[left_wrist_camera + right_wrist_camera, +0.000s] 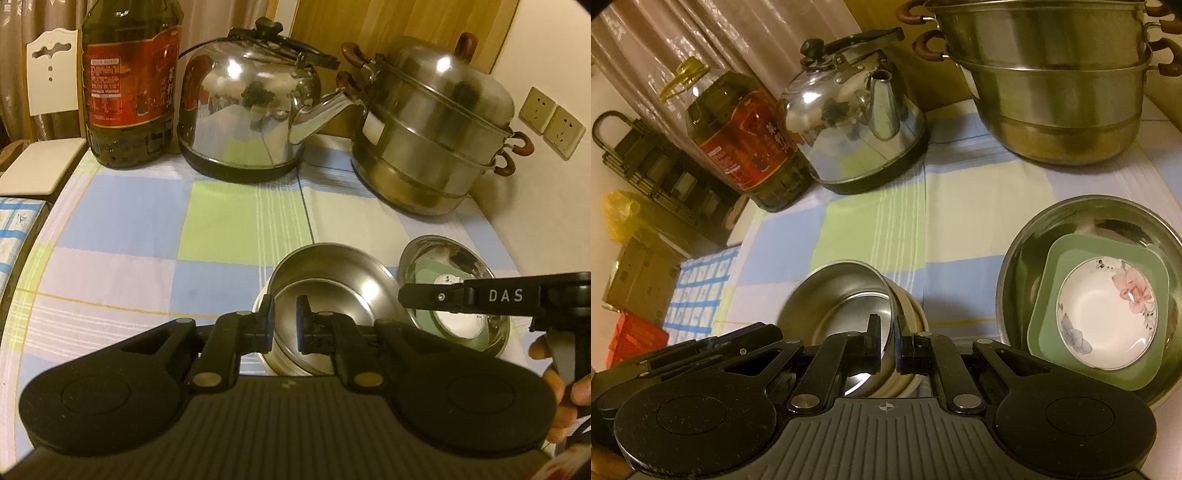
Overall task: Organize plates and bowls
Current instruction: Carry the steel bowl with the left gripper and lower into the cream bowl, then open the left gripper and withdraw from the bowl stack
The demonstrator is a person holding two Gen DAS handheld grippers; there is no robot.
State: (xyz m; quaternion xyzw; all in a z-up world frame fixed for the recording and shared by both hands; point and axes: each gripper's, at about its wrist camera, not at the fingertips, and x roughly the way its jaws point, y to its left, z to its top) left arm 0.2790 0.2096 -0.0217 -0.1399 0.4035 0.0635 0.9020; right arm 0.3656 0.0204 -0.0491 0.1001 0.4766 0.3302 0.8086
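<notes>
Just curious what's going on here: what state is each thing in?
Steel bowl: nested in cream bowl.
Big bowl: holds green plate, flowered dish on it.
Kettle: lid on.
Steamer: lidded.
Bottle: upright.
Right gripper: jaws shut on steel bowl's rim.
Left gripper: jaws shut.

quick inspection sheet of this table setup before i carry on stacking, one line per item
surface: checked cloth, flat, no spills seen
job's things: small steel bowl sits tilted in a cream bowl; large steel bowl holds a green square plate with a flowered dish on it
clutter: oil bottle, kettle, steamer pot along the back
grippers: right gripper jaws shut on the small steel bowl's rim; left gripper jaws shut at that bowl, hold unclear
cables: thin dark line behind the kettle, maybe its cord
surroundings: wall sockets, white chair, curtain
</notes>
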